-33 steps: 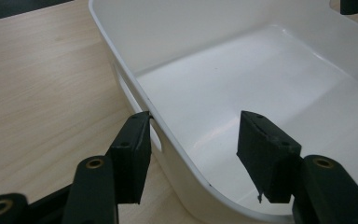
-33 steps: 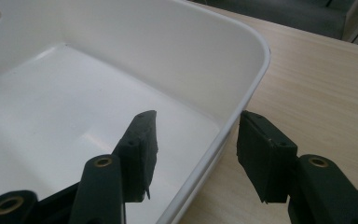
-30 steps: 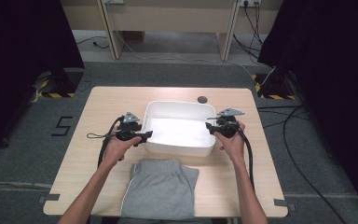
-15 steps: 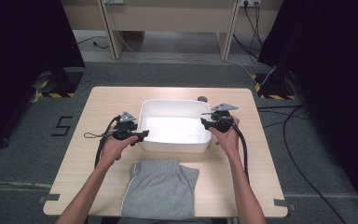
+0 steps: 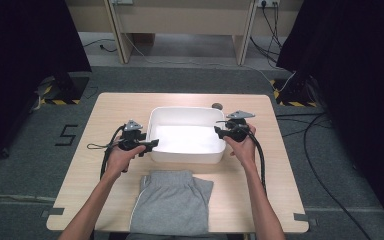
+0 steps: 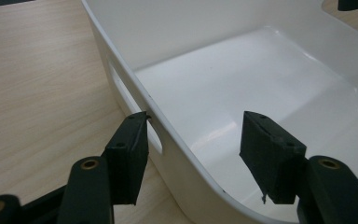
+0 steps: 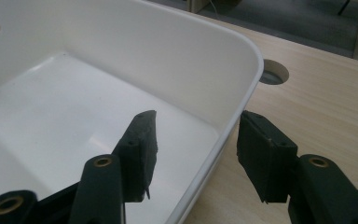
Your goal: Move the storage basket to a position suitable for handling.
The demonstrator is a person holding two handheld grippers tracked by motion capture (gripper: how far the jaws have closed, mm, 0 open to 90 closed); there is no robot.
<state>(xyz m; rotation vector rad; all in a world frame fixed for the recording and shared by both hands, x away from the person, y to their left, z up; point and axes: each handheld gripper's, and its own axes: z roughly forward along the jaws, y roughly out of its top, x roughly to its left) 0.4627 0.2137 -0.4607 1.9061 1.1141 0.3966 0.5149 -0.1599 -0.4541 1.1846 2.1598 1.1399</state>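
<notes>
Tub mid-table, just beyond the folded shorts. Left gripper straddles the tub's left wall by the handle slot, jaws just eased apart, pads not pressing. Right gripper likewise across the right wall. Risk: with 2 loose grips, any lift tips or drops the tub onto the shorts.

I watched a light wooden table standing on grey carpet. Left of the table, a white figure 5 was marked on the floor. Beyond the table's far edge stood pale wooden furniture legs with cables trailing down. Black curtains hung on both sides of the table, with yellow-and-black striped bases at their feet. Lighting was even and bright from above.
</notes>
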